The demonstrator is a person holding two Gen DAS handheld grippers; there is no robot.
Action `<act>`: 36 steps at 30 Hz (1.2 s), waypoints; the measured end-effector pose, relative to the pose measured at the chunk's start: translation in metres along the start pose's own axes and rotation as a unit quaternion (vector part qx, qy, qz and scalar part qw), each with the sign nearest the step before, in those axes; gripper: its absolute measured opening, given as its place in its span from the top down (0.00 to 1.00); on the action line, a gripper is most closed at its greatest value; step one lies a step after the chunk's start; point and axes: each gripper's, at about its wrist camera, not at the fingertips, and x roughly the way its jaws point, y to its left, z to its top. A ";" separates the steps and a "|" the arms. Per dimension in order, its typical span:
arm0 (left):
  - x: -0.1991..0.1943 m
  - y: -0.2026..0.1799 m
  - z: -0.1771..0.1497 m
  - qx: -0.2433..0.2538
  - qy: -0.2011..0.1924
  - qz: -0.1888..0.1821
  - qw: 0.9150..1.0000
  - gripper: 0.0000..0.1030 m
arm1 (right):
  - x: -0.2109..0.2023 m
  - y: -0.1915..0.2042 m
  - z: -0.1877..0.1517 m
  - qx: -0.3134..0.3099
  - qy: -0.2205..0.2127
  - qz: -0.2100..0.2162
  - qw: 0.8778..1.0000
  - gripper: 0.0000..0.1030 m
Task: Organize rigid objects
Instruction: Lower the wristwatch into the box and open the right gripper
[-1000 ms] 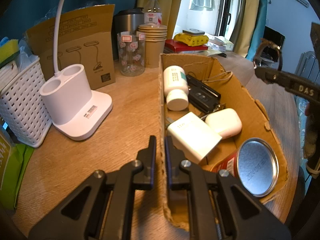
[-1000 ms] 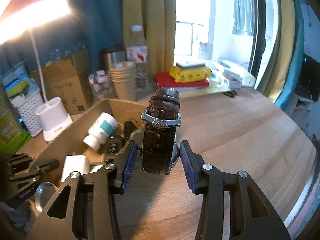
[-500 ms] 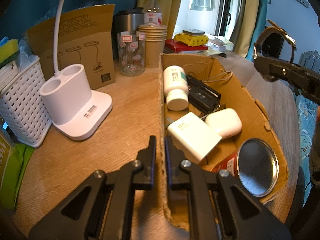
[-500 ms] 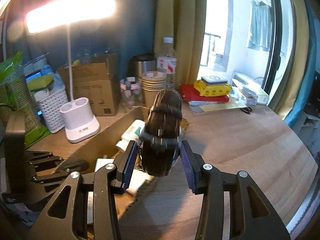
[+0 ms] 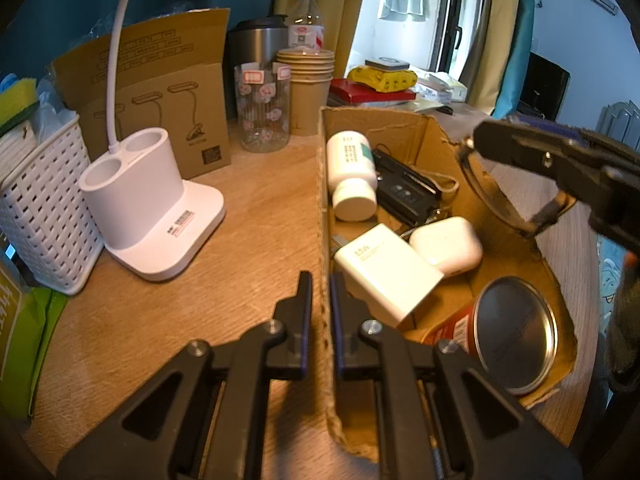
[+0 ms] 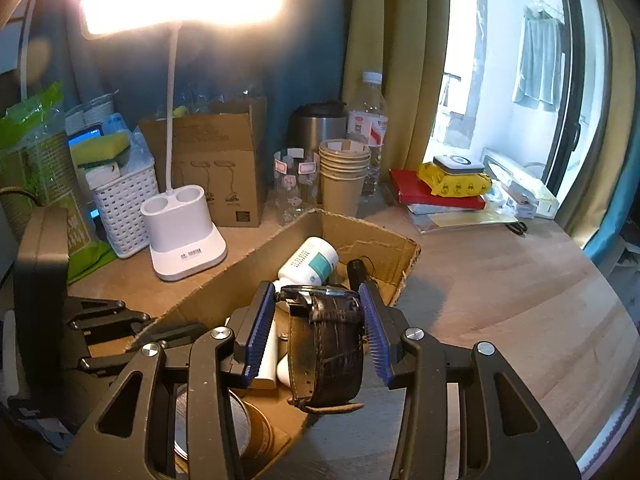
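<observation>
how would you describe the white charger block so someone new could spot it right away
Look inside the open cardboard box on the wooden table. The charger block lies near its front, beside the rounded earbud case; it is the only flat, square-edged white thing there.

Left tongs point(image 5: 320, 296) clamp the cardboard box point(image 5: 400, 126) wall; right tongs point(image 5: 516, 142) hang over it.
</observation>
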 end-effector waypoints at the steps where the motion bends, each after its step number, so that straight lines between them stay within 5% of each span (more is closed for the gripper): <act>1: 0.000 0.000 0.000 0.000 0.000 0.000 1.000 0.91 | 0.000 0.000 0.001 0.001 -0.004 0.000 1.000 0.55; 36: 0.000 0.000 0.000 0.001 0.001 0.000 1.000 0.90 | 0.054 0.010 -0.007 -0.021 0.034 -0.019 0.999 0.64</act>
